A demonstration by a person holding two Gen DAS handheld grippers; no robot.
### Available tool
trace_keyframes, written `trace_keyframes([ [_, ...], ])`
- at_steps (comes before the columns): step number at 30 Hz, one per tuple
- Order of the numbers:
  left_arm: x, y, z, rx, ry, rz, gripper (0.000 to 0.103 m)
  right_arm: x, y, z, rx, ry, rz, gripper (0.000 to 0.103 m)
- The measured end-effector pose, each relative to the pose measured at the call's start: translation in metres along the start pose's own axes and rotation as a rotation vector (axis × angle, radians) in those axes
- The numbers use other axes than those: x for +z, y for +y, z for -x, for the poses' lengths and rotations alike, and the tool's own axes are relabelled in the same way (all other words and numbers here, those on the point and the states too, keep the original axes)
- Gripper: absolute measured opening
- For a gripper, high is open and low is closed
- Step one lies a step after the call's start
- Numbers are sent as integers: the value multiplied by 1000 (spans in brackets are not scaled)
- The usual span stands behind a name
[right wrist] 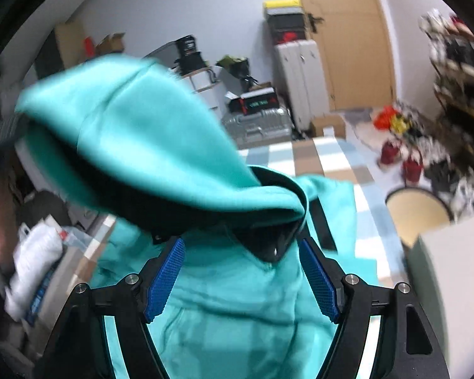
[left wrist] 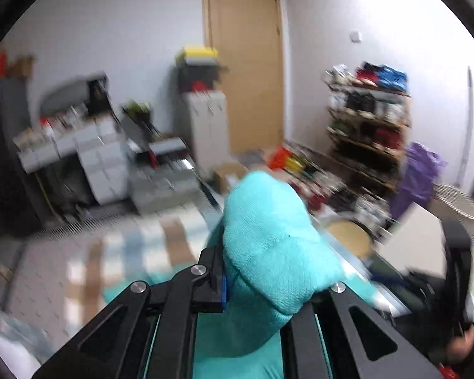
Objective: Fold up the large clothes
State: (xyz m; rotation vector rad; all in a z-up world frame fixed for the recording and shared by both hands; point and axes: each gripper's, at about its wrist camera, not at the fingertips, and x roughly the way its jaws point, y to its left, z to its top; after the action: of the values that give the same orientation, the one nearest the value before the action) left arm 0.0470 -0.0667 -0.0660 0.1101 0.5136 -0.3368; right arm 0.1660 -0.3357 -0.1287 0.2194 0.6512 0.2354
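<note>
A teal hooded sweatshirt [right wrist: 237, 309] lies spread on a checked cloth below my right gripper [right wrist: 241, 246]. Its blue pads [right wrist: 167, 274] stand wide apart, with nothing pressed between them. The sweatshirt's black-lined neck opening [right wrist: 268, 243] sits just beyond the fingertips. A blurred fold of the teal fabric [right wrist: 136, 126] hangs lifted above and to the left. In the left wrist view my left gripper [left wrist: 259, 271] is shut on a thick ribbed end of the teal sweatshirt [left wrist: 268, 237], which bulges up over the fingers and hides their tips.
The checked cloth [right wrist: 325, 158] covers the work surface. A round wooden stool [right wrist: 417, 208] and a pale box [right wrist: 452, 284] stand to the right. A white plastic bag [right wrist: 34, 259] lies at the left. Boxes, a suitcase [right wrist: 256, 126], shelves [left wrist: 369, 120] and a door [left wrist: 246, 63] fill the background.
</note>
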Motion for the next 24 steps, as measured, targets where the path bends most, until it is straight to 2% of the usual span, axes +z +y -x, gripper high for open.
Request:
trace_keyframes([
  [6,-60,0,-5,-102,189,70,4,-32,-4,26,5,13,-93,75],
  [8,-75,-2,-7,-137,269,106,14,-42,1,32,0,29,-99,75],
  [10,-86,-5,-6,-174,350,130,17,-52,4,35,-1,37,-103,75],
  [12,-94,-14,-2,-207,407,82,27,-62,7,39,-3,54,-107,75],
  [13,-89,-17,8,-230,422,59,48,-64,8,39,-4,63,-108,75],
  [14,-89,-19,17,-267,426,47,70,-67,10,40,-5,73,-105,75],
  [15,-89,-16,29,-288,403,59,76,-72,11,42,-11,79,-100,75],
  [20,-80,2,84,-340,236,96,79,-70,21,52,-49,96,-56,75],
  [24,-72,44,110,-326,157,251,79,-57,40,59,-47,94,-13,76],
])
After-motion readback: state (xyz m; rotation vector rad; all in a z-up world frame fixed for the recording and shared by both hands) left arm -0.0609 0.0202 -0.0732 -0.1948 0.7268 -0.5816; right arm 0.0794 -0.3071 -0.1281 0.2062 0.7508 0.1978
